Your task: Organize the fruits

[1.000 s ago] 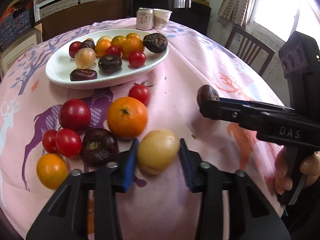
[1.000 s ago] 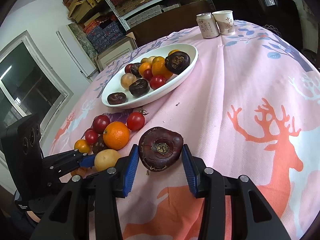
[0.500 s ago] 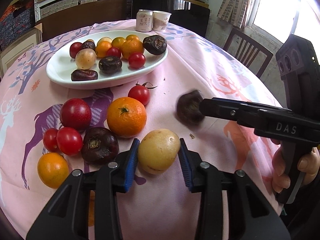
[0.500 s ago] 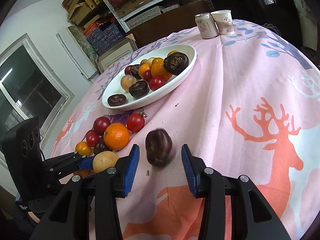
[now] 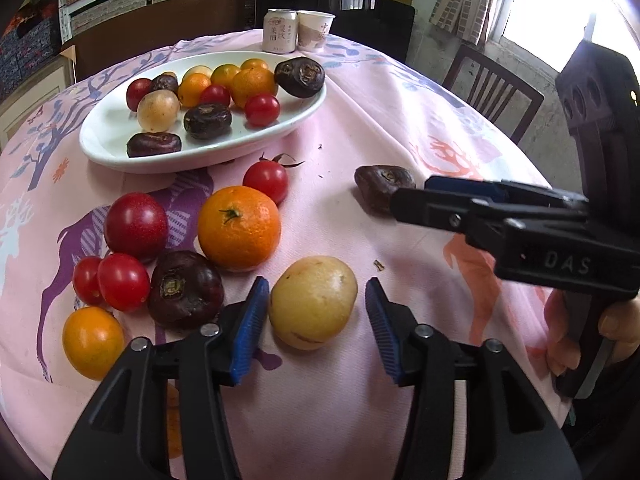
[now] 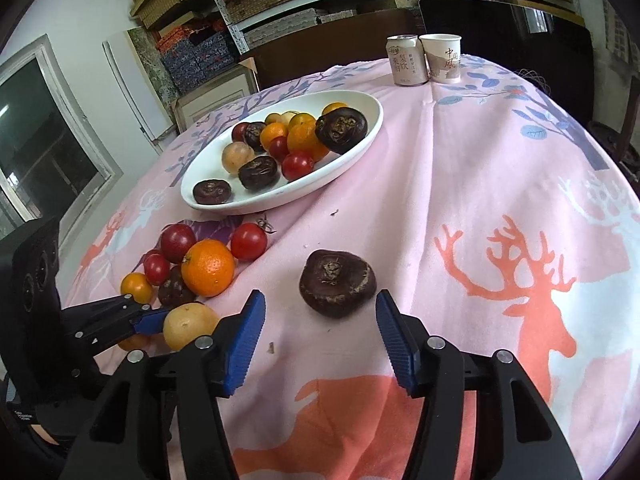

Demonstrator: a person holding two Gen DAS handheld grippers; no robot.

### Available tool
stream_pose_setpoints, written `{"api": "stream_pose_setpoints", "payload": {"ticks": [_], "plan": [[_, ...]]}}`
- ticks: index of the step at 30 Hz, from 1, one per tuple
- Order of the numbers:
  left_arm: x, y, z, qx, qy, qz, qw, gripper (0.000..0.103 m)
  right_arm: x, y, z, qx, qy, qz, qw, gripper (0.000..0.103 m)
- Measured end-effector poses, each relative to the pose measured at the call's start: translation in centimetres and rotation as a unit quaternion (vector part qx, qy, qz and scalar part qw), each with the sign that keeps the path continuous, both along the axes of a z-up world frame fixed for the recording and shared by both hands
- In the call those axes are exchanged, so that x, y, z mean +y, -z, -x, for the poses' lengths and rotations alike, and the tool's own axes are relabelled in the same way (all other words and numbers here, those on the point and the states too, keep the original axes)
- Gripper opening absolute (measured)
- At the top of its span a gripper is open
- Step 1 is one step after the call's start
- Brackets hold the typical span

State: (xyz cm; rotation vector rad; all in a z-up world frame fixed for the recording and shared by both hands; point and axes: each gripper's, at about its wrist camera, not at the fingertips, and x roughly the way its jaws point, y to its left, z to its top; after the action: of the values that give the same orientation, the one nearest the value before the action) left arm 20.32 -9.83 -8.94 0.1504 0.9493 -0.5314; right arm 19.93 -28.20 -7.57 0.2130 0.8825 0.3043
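A yellow fruit point(image 5: 313, 302) lies on the pink cloth between the blue pads of my left gripper point(image 5: 316, 322), whose jaws are opening and no longer press on it. A dark brown water chestnut point(image 6: 338, 282) rests on the cloth just ahead of my right gripper point(image 6: 320, 338), whose jaws are also opening, clear of it. The same chestnut point(image 5: 380, 188) shows partly behind the right gripper's fingers in the left wrist view. A white oval plate point(image 5: 104, 136) at the back holds several small fruits. The yellow fruit point(image 6: 190, 325) also appears at the lower left of the right wrist view.
Loose fruit lies left of the yellow one: an orange point(image 5: 239, 227), a dark chestnut point(image 5: 185, 289), red tomatoes point(image 5: 122, 280), a red plum point(image 5: 136, 226) and a small orange fruit point(image 5: 93, 342). A can point(image 5: 281, 31) and a paper cup point(image 5: 315, 31) stand behind the plate.
Both grippers have let go: the yellow fruit now sits free between wider left pads, and the water chestnut dropped from the right pads and settled on the cloth.
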Motion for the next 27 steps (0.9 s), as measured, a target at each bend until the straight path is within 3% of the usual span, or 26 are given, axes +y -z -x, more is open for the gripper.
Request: {"api": "stream_pose_setpoints", "payload": {"ticks": [2,4,10,13,27], "plan": [[0.1,0.0,0.0,0.001,0.0,0.005,1.0,0.049,0.1,-0.2,-0.3,-0.002,0.002,0.015,1.0,0.059],[0.3,0.0,0.0,0.002,0.001,0.014,0.9999,0.039,0.5,-0.4,-0.7,-0.003,0.001,0.036,0.999,0.063],[0.6,-0.6,0.4,-0.011,0.002,0.028,0.9995,0.039,2.7,0.2,-2.2,0.006,-0.019,0.092,0.996,0.066],[0.9,-0.8,0.4,-0.015,-0.002,0.035,0.9993,0.039,3.3,1.1,-2.6,0.017,-0.017,0.127,0.992,0.045],[1.0,-1.4,0.8,-0.03,-0.006,0.041,0.9987,0.039,2.1,0.2,-1.1,-0.003,-0.005,0.076,0.997,0.045]]}}
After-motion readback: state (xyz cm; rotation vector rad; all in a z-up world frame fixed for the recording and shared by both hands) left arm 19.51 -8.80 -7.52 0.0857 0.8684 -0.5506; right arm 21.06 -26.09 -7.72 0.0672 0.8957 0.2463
